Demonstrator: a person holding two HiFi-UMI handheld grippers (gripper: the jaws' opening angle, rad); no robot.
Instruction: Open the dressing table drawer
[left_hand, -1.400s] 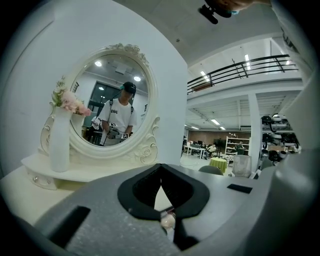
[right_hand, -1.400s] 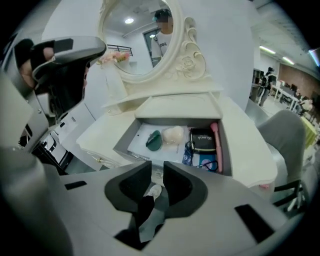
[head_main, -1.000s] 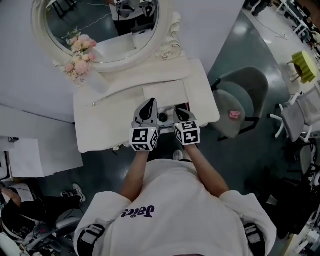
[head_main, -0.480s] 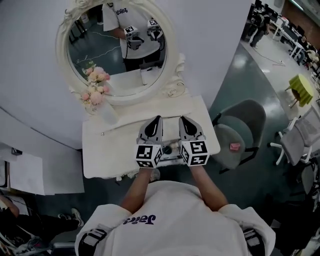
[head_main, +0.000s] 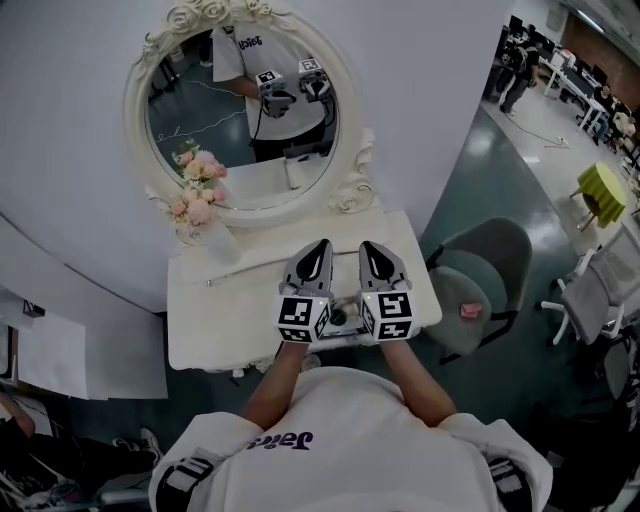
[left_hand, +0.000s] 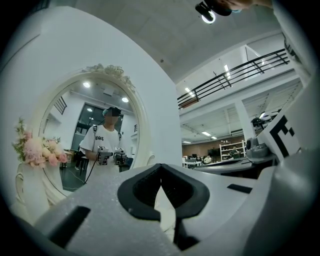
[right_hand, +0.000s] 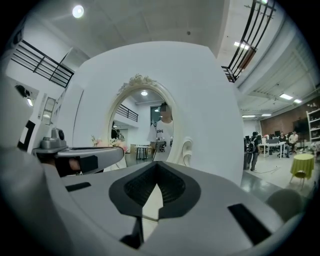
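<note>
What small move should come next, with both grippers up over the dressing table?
Probably just draw both back toward you, clear of the dressing table. The drawer looks already pulled out past the front edge, low between the two grippers. The left gripper and right gripper are both shut on nothing, aimed at the mirror.

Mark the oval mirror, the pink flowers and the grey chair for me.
oval mirror (head_main: 243, 120): head view, centre of the glass.
pink flowers (head_main: 197, 208): head view, lower blooms by the mirror frame.
grey chair (head_main: 452, 290): head view, its round seat.
</note>
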